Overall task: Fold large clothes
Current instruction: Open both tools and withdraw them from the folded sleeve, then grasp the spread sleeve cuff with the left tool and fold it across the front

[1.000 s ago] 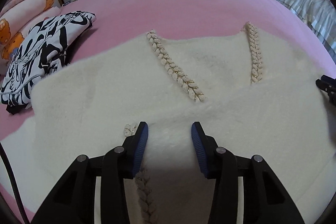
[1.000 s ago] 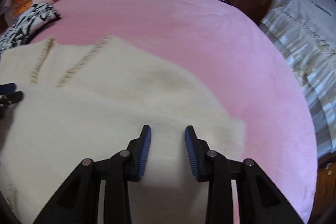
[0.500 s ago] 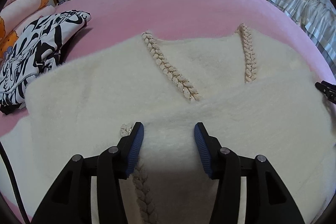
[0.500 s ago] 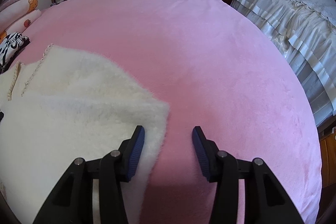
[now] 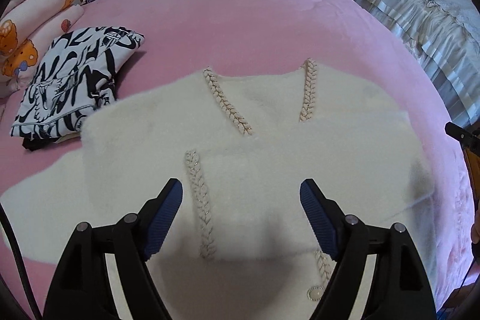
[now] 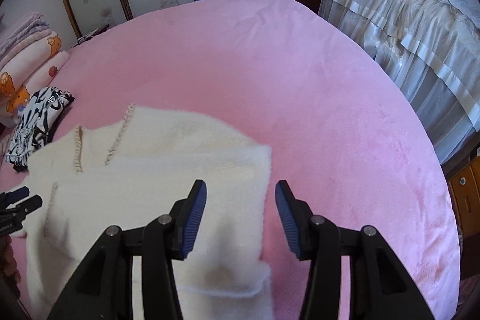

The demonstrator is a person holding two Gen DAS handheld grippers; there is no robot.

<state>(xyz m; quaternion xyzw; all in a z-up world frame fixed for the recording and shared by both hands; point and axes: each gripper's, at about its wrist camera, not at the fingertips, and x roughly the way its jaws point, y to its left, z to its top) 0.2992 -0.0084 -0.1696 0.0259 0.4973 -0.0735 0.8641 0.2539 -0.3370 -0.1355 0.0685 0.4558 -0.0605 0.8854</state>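
A cream fluffy cardigan (image 5: 270, 146) with beaded braid trim lies on the pink bed, its lower part folded up over the chest. It also shows in the right wrist view (image 6: 168, 167). My left gripper (image 5: 241, 201) is open and empty, above the folded layer, a braid strip (image 5: 200, 200) between its fingers. My right gripper (image 6: 240, 206) is open and empty, above the cardigan's right edge. The left gripper's tips (image 6: 21, 198) show at the left of the right wrist view.
A folded black-and-white garment (image 5: 69, 80) lies left of the cardigan. Stacked blankets (image 5: 27, 29) sit at the far left. The pink bed (image 6: 300, 86) stretches to the right. A second bed with a cream frilled cover (image 6: 405, 20) stands beyond.
Both grippers have opened wider and drawn back and up from the cardigan. The right one swung back over the cardigan's right edge. The folded layer lies released.
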